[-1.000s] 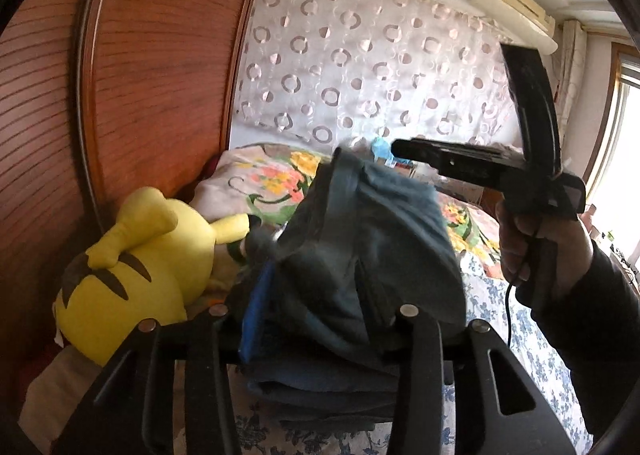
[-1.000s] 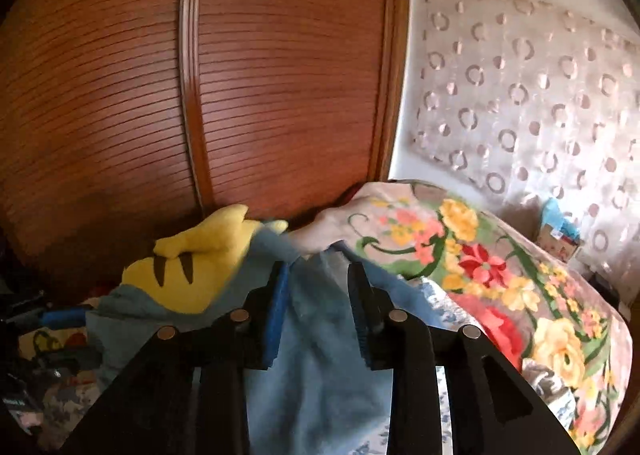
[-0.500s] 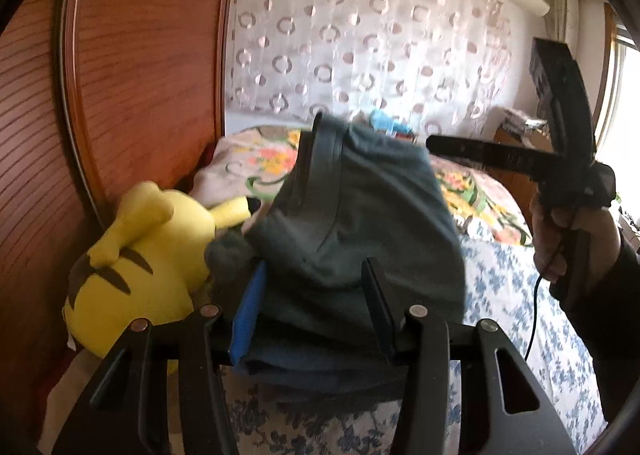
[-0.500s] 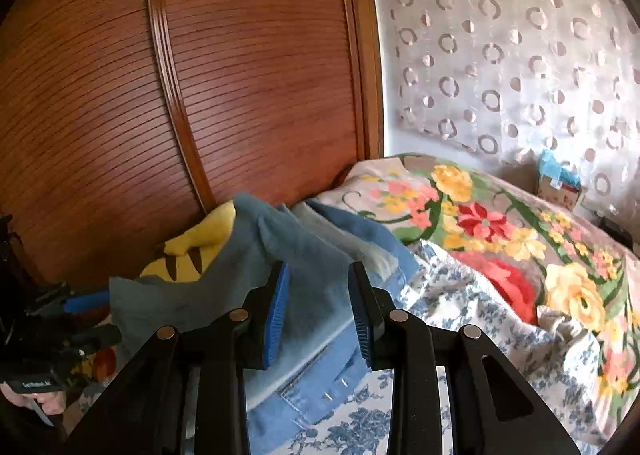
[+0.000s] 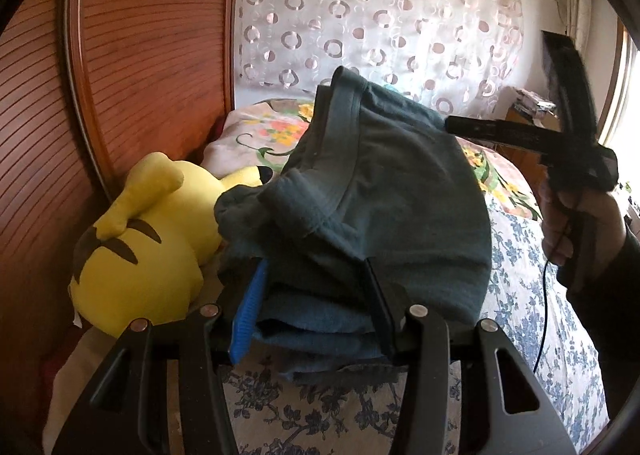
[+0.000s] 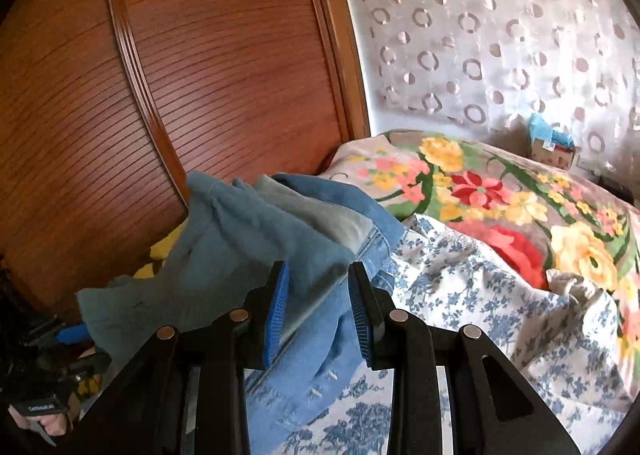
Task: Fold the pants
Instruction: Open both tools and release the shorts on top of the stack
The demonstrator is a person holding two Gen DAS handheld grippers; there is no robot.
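The folded grey-blue pants point(image 5: 372, 191) sit on a stack of folded clothes on the bed. My left gripper point(image 5: 316, 303) has its jaws apart around the pants' near edge, fabric draped over the right finger. In the right wrist view the pants point(image 6: 240, 251) lie on top of folded blue jeans point(image 6: 320, 343). My right gripper point(image 6: 318, 307) is open just in front of the stack, holding nothing. The right gripper also shows in the left wrist view point(image 5: 472, 125) at the pants' far right edge.
A yellow plush toy point(image 5: 144, 251) lies left of the stack against the wooden wardrobe point(image 5: 132, 67). A floral quilt point(image 6: 500, 195) and a blue-flowered sheet point(image 6: 500, 307) cover the bed. A spotted curtain point(image 5: 380, 23) hangs behind.
My right gripper has drawn back from the pants and to the right. My left gripper's jaws have spread wider. The pants have settled lower onto the stack.
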